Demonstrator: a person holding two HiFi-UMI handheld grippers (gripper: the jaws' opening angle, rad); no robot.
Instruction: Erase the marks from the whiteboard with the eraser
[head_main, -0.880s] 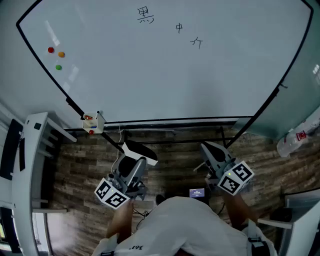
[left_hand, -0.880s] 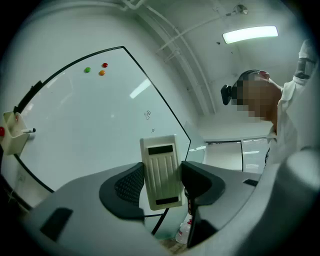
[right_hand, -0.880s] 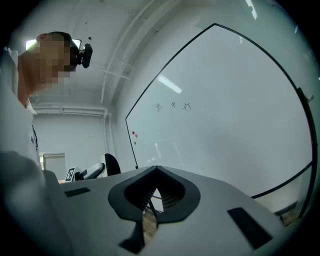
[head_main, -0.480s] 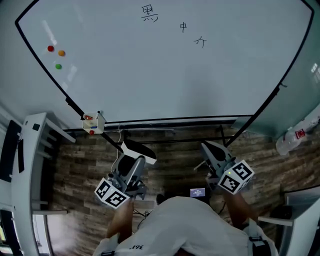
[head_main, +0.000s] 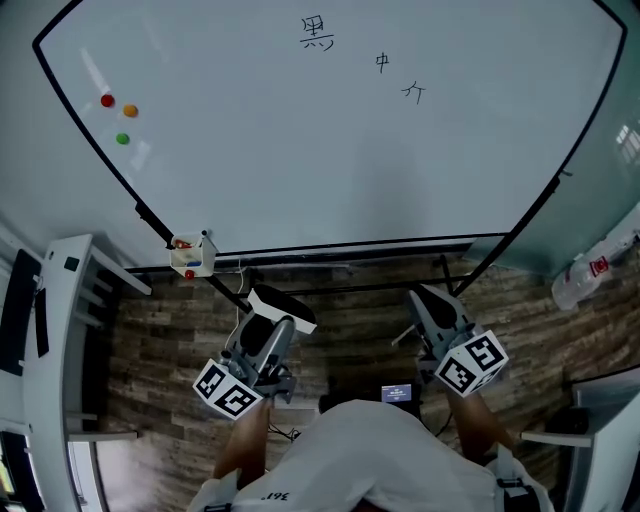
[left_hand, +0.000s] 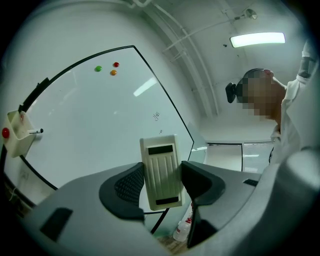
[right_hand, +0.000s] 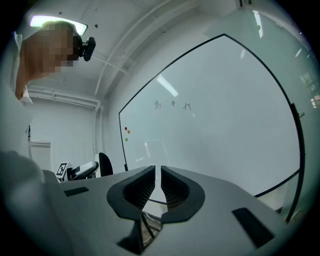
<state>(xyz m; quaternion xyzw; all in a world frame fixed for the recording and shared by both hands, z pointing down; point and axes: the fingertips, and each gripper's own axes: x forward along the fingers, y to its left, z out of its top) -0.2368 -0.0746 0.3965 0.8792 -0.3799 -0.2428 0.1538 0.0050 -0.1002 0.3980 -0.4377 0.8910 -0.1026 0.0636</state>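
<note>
A large whiteboard (head_main: 330, 150) fills the upper head view; three black marks (head_main: 318, 33) are written near its top, also visible as small marks (right_hand: 171, 105) in the right gripper view. My left gripper (head_main: 270, 325) hangs low in front of the board, shut on a cream eraser (left_hand: 160, 172) (head_main: 282, 303) that stands upright between its jaws. My right gripper (head_main: 428, 308) is level with it to the right, jaws nearly touching with nothing between them (right_hand: 160, 187). Both grippers are well below the marks.
Three coloured magnets (head_main: 118, 112) sit on the board's upper left. A small white marker holder (head_main: 190, 255) hangs at the board's lower left corner. A white desk (head_main: 55, 340) stands at the left; a plastic bottle (head_main: 590, 275) lies on the wood floor at right.
The view has shifted slightly, so the board and marks sit a little lower and to the right. Both grippers hold the same low position; the eraser stays gripped.
</note>
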